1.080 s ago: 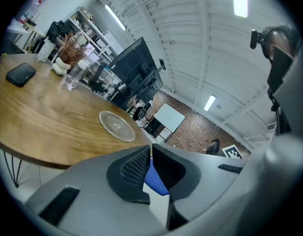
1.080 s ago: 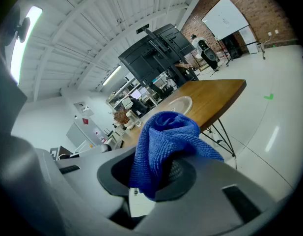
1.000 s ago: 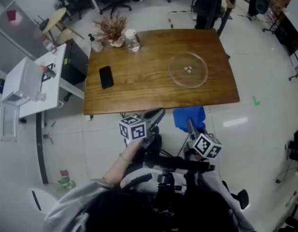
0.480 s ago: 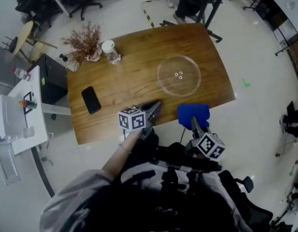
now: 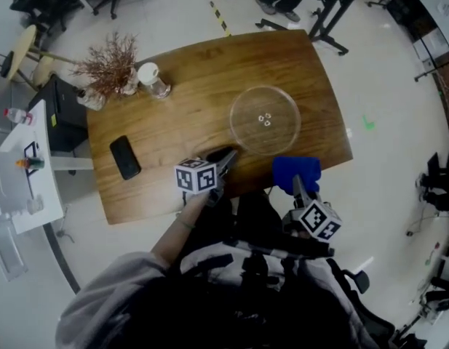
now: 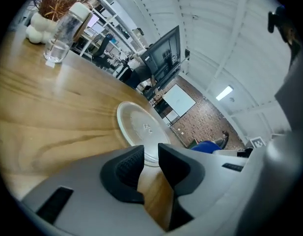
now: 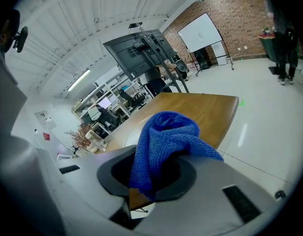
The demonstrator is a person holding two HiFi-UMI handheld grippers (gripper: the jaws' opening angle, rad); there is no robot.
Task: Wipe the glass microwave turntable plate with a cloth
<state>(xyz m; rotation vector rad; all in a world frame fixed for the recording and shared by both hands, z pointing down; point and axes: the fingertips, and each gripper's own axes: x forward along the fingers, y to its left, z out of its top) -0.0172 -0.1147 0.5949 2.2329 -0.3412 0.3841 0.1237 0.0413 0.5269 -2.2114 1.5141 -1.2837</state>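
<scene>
I see the clear glass turntable plate [image 5: 265, 120] lying flat on the right half of the wooden worktop [image 5: 173, 115] (round, with small nubs at its centre). The blue cloth [image 7: 163, 141] is bunched up, pinched in my right tool [image 7: 153, 176], near the worktop's front edge and apart from the plate.
</scene>
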